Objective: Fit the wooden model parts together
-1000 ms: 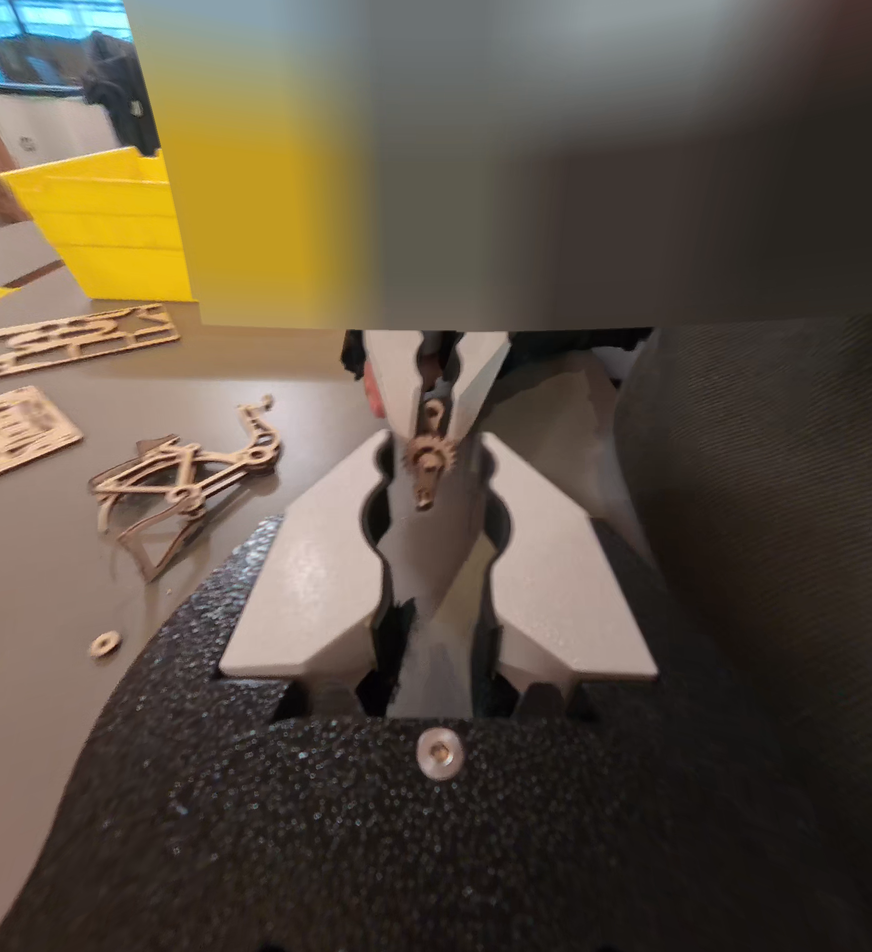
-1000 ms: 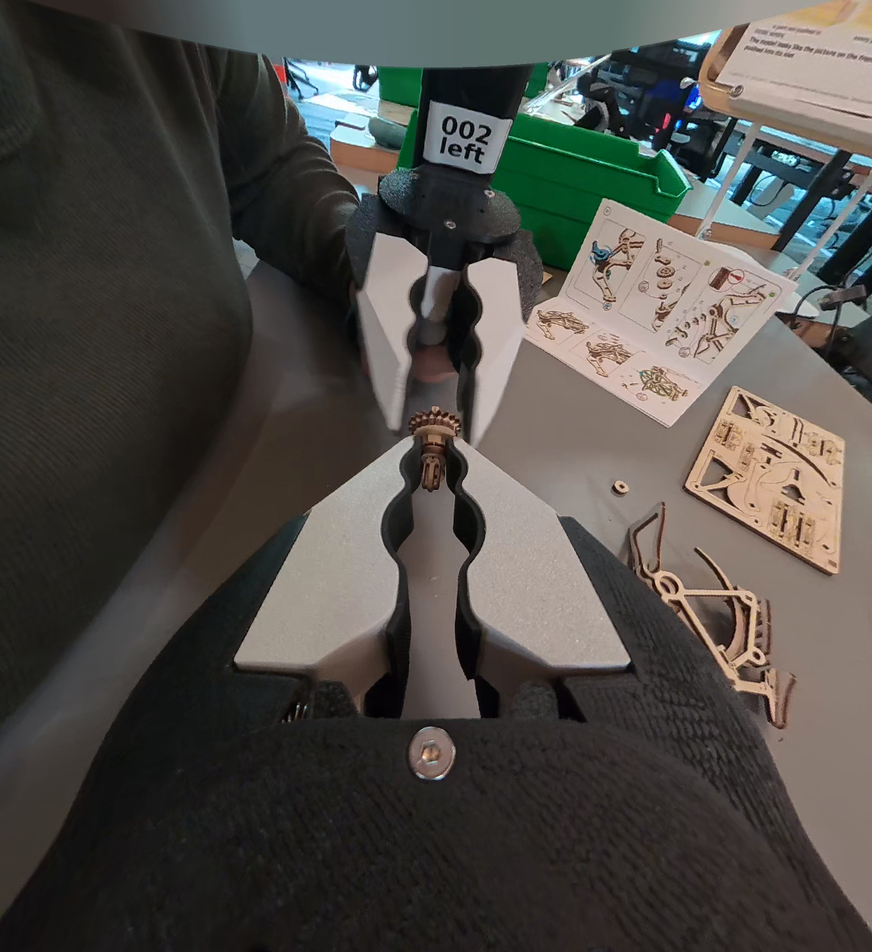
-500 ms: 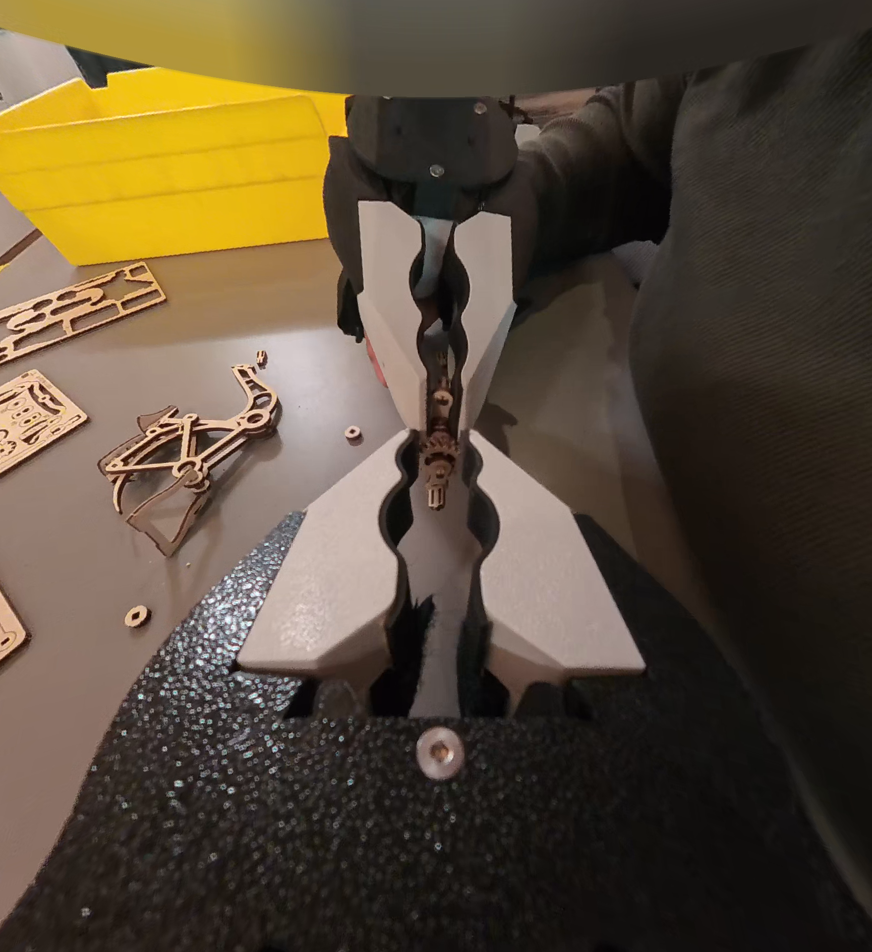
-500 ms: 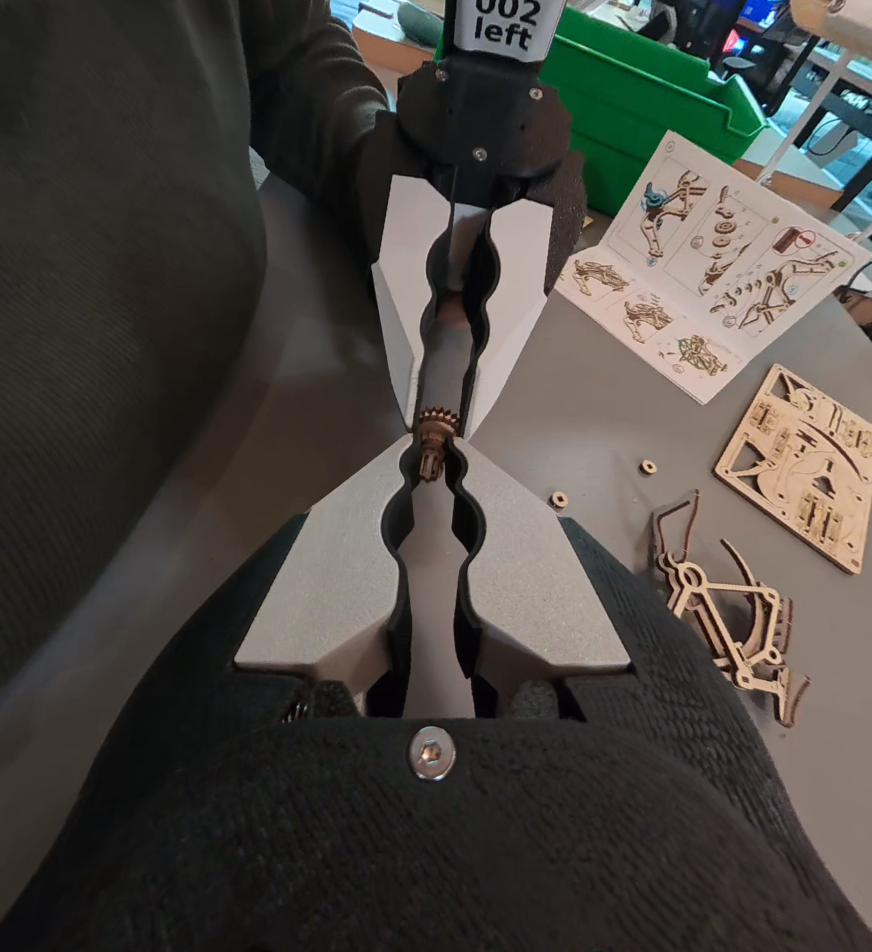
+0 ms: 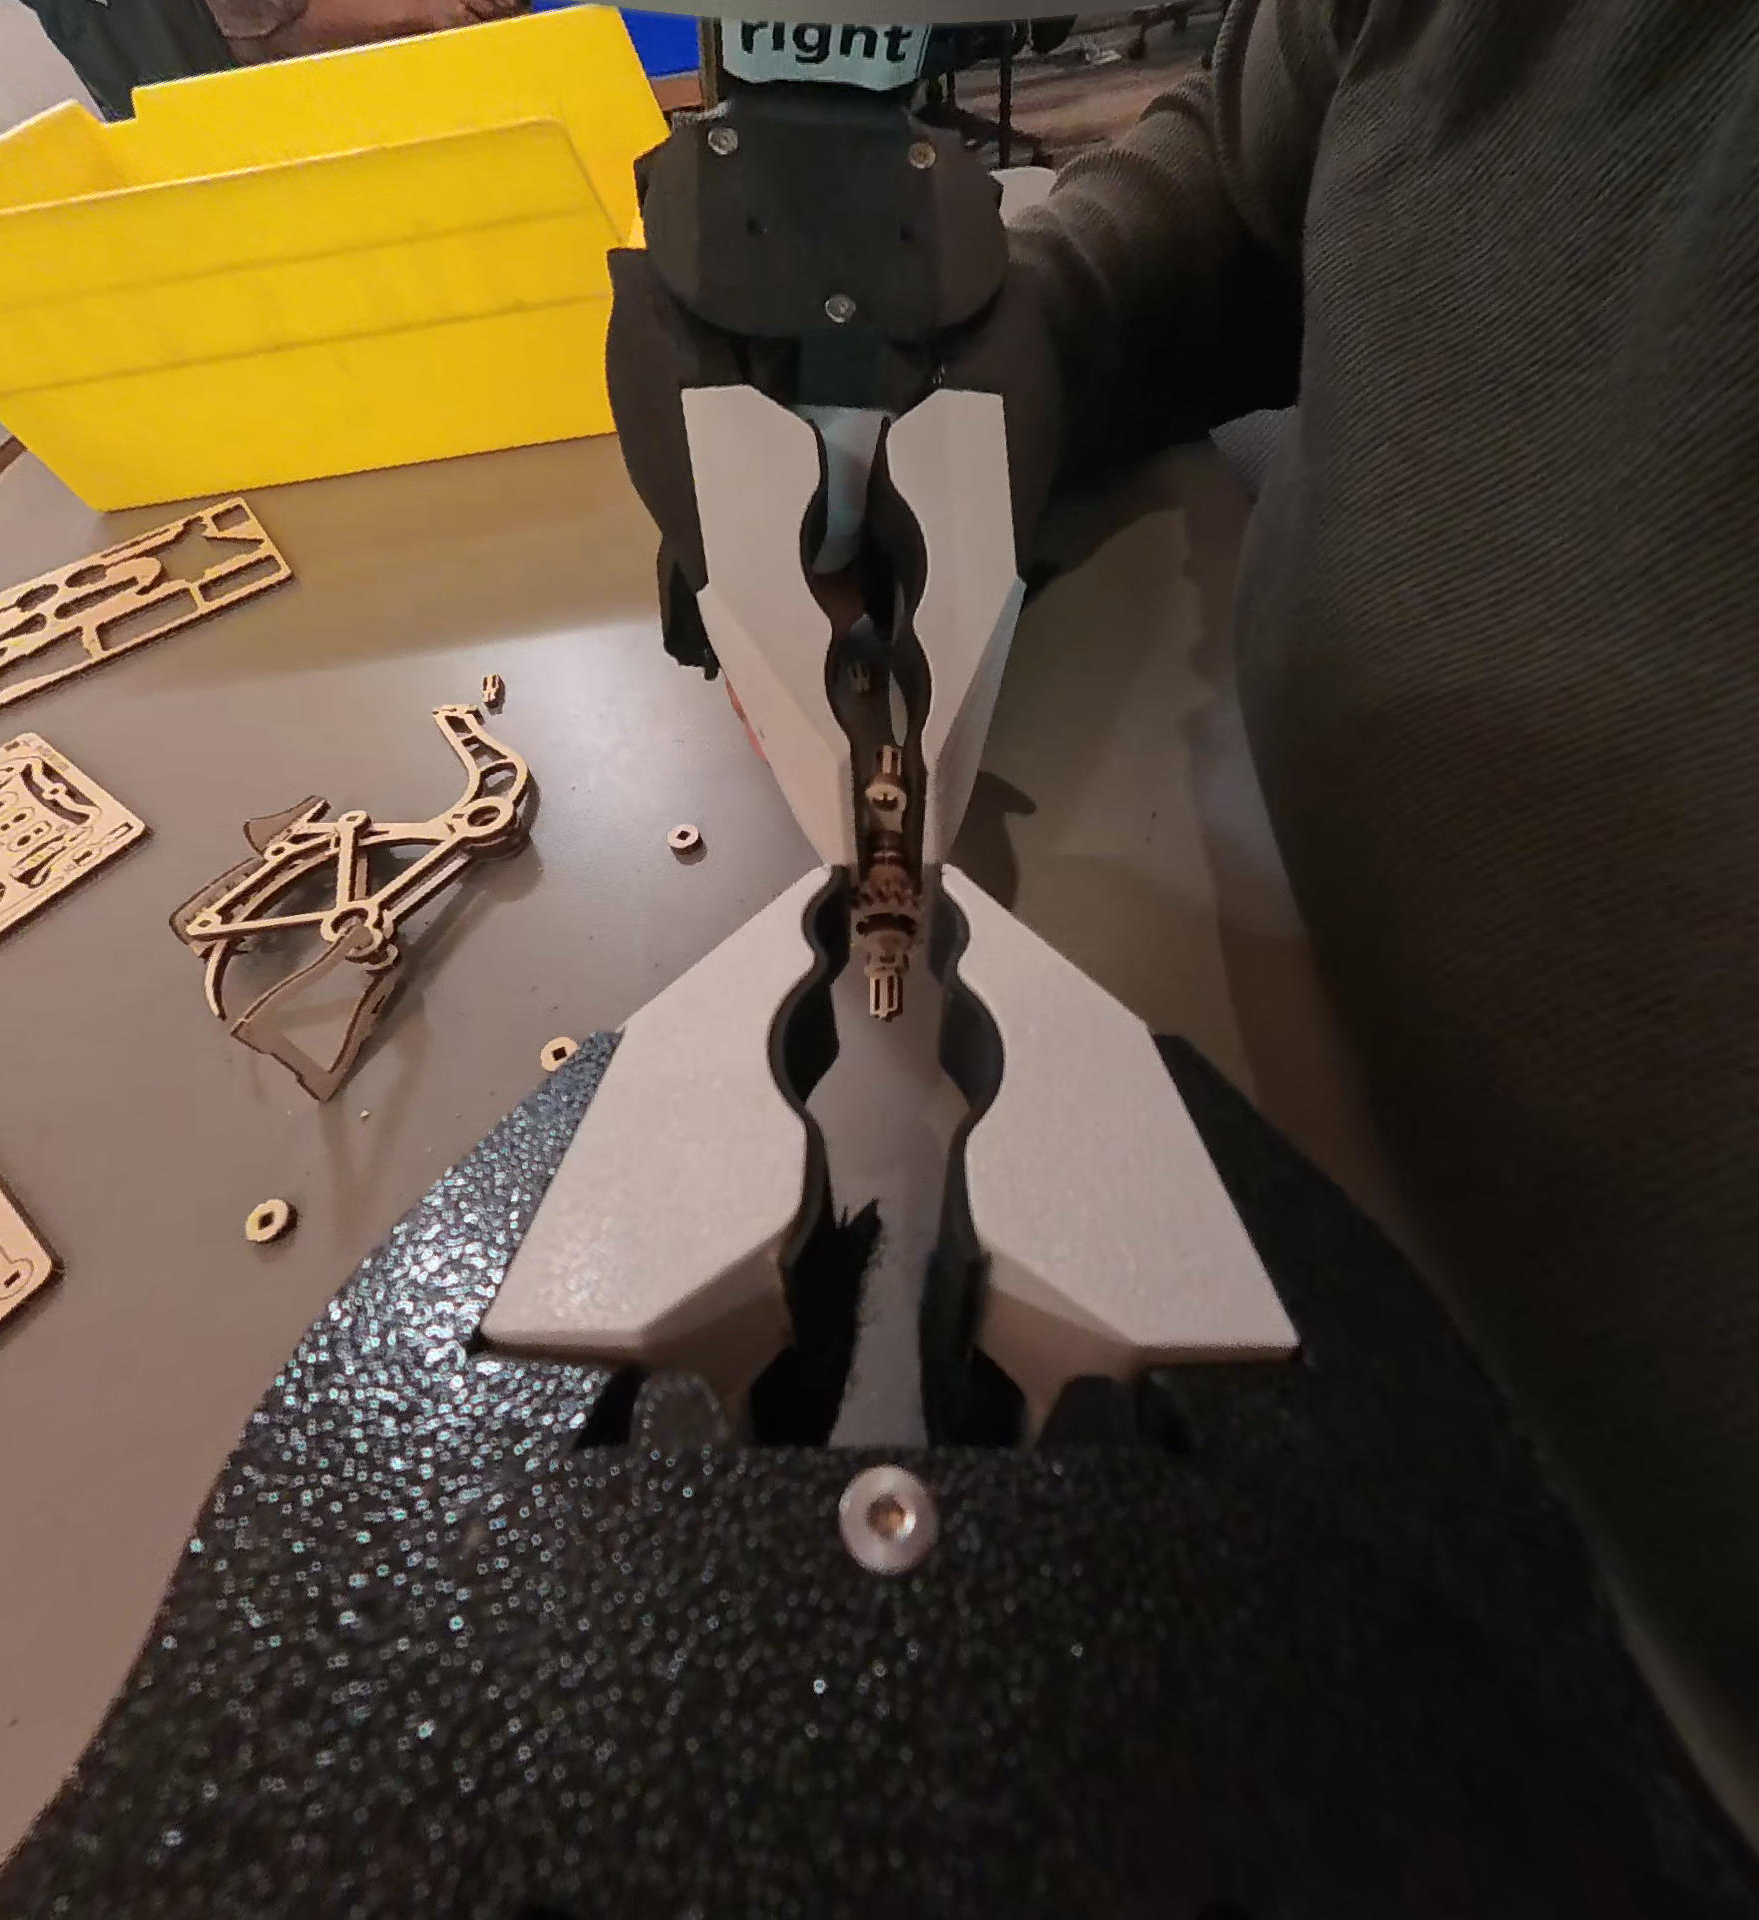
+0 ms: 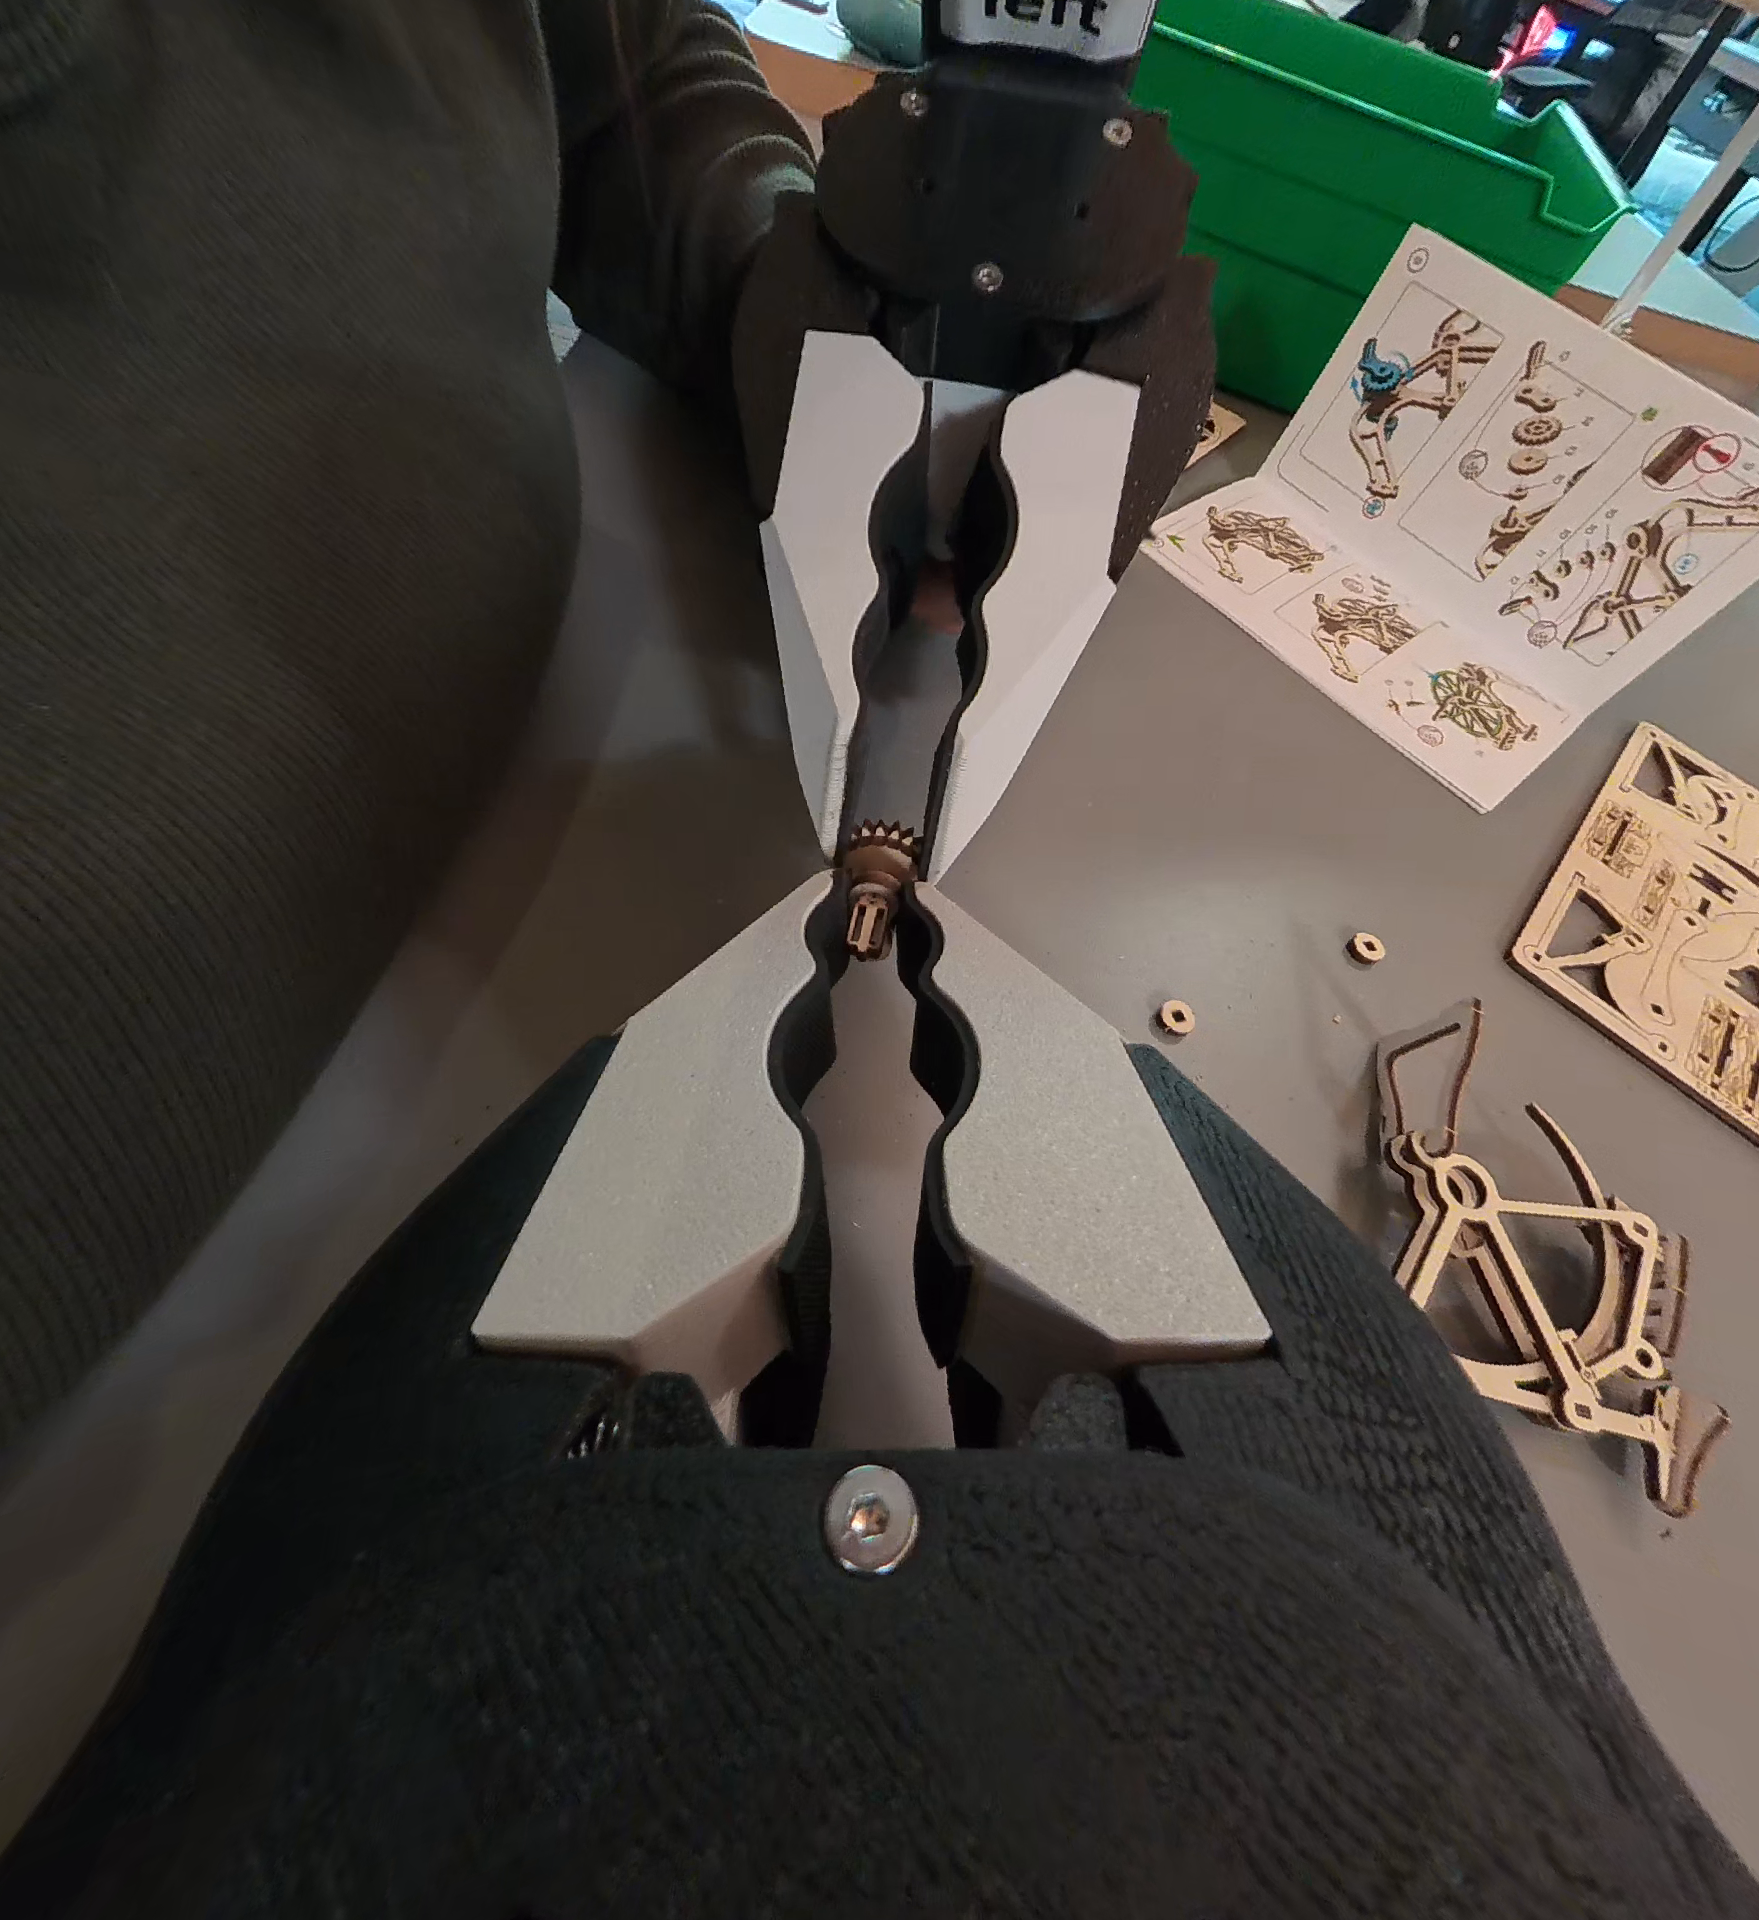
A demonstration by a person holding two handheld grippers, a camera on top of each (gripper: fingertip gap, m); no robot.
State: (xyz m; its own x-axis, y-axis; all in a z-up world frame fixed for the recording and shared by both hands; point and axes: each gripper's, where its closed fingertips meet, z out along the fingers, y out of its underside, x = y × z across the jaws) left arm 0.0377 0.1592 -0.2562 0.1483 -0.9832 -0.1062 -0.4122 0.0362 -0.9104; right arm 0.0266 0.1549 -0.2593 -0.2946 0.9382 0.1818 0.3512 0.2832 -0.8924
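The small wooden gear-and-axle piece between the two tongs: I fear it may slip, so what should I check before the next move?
1. Left tongs shut on the small wooden gear-and-axle piece: ok.
2. Right tongs shut on its other end: ok.
3. Both tongs in line, tip to tip: ok.
4. Gear fully seated on the axle: cannot tell.
5. Half-built wooden frame clear of both tongs: ok.
6. Folded paper instruction sheet in view: ok.

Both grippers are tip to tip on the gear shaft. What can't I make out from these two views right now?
- Left wrist view: how the left gripper fingers seat on the gear shaft; the wood is too small there.
- Right wrist view: whether the gear is fully seated; the right gripper fingers cover the joint.
- Both views: the person's hands, behind the gripper bodies.
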